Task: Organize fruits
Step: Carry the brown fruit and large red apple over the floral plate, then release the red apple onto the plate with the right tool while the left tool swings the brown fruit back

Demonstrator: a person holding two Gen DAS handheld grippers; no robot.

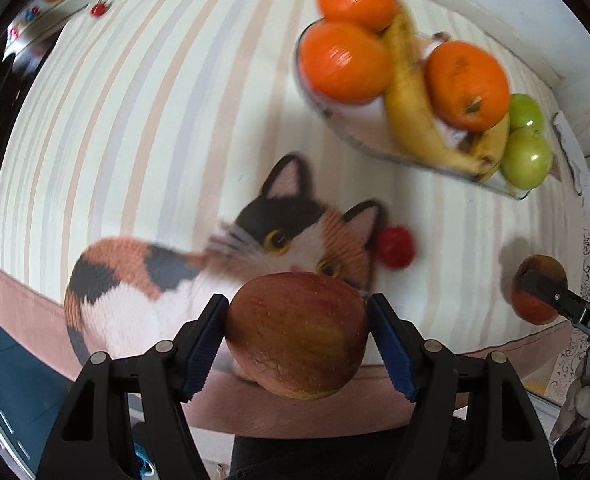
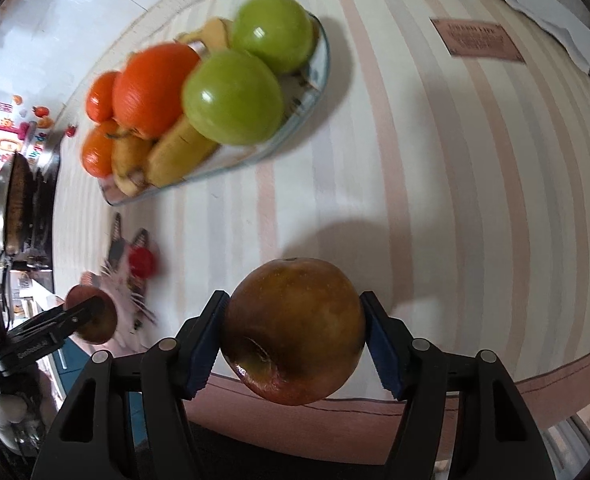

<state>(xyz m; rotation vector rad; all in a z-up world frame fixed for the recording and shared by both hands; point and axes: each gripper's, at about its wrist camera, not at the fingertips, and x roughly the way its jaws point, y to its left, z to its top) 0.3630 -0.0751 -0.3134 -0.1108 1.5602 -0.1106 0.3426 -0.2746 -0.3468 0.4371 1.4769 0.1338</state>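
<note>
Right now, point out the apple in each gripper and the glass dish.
left gripper's apple [image 1: 297,336], left wrist view, on its front skin.
right gripper's apple [image 2: 295,330], right wrist view, on its front skin.
glass dish [image 2: 322,60], right wrist view, on its bare rim.

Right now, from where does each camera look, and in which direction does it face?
Left wrist: sits on the left gripper, facing forward over the red apple it clamps, toward the cat picture and fruit dish; the right gripper shows at the right edge.
Right wrist: sits on the right gripper, facing over its darker apple toward the dish; the left gripper shows at the lower left.
Shared: the dish, striped tablecloth, small red fruit, both apples.
</note>
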